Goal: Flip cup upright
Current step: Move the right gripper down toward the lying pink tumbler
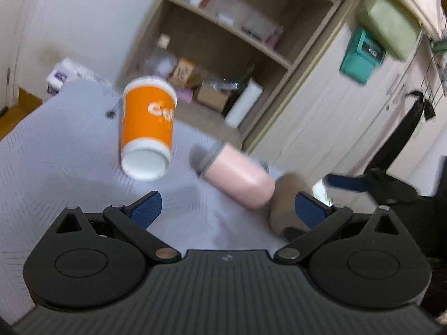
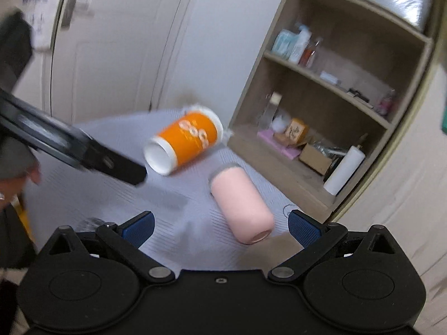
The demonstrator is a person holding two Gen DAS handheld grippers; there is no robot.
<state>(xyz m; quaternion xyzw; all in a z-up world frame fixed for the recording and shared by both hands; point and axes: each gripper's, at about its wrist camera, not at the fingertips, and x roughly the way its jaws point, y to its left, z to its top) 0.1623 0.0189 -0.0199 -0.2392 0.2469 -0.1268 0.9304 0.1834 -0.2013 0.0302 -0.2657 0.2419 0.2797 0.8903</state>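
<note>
**Two cups on their sides, both grippers released**

Item 1. Orange cup (image 1: 147,128), paper, white rims, lettering on the side. Lies on its side on the grey cloth-covered table (image 1: 56,167), toward the far part of the surface. Which end faces the left wrist camera cannot be told through the blur. Touched by neither gripper.

Item 2. Pink cup (image 1: 237,178), grey band at one end. Also on its side, just beside the orange cup and nearer the table's right edge; the grey-banded end points away from both cameras.

Item 3. Left gripper (image 1: 227,209). Blue-padded fingers spread wide, nothing between them; hovers above the near table, the pink cup ahead between the fingertips' lines. Seen from the right wrist view as a dark blurred body (image 2: 83,150) at the left, close to the orange cup (image 2: 184,142).

Item 4. Right gripper (image 2: 220,226). Jaws released and wide, empty; the pink cup (image 2: 241,209) lies just ahead of them.

Item 5. Wooden shelf unit (image 2: 335,83) behind the table, holding boxes, bottles and a paper roll (image 2: 345,170)
</note>
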